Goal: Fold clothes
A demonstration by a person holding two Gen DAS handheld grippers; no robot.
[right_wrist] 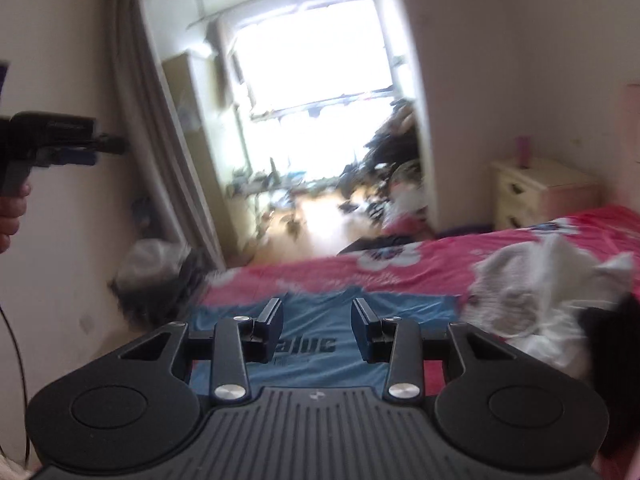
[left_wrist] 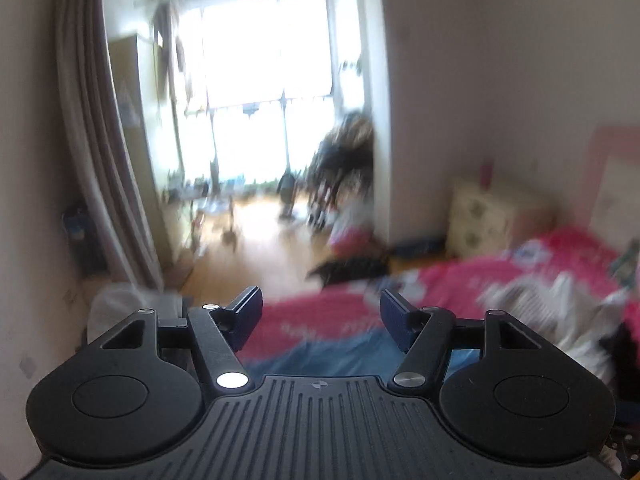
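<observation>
A blue shirt point(right_wrist: 320, 316) with black lettering lies flat on the pink flowered bedspread point(right_wrist: 440, 264). My right gripper point(right_wrist: 318, 306) hovers above it, open, with nothing between its fingers. In the left wrist view my left gripper point(left_wrist: 320, 296) is also open and empty, held high over the bed, and an edge of the blue shirt point(left_wrist: 340, 352) shows below it. The right wrist view catches the left gripper point(right_wrist: 108, 146) from the side at the far left, held up by a hand point(right_wrist: 12, 208). A pile of white clothes point(right_wrist: 540, 292) lies on the bed to the right.
A cream bedside cabinet point(right_wrist: 536, 192) stands by the wall beyond the bed. A curtain point(left_wrist: 92, 140) hangs on the left beside a doorway to a bright, cluttered room. A bag point(right_wrist: 156, 264) sits on the floor at the bed's corner. Both views are blurred.
</observation>
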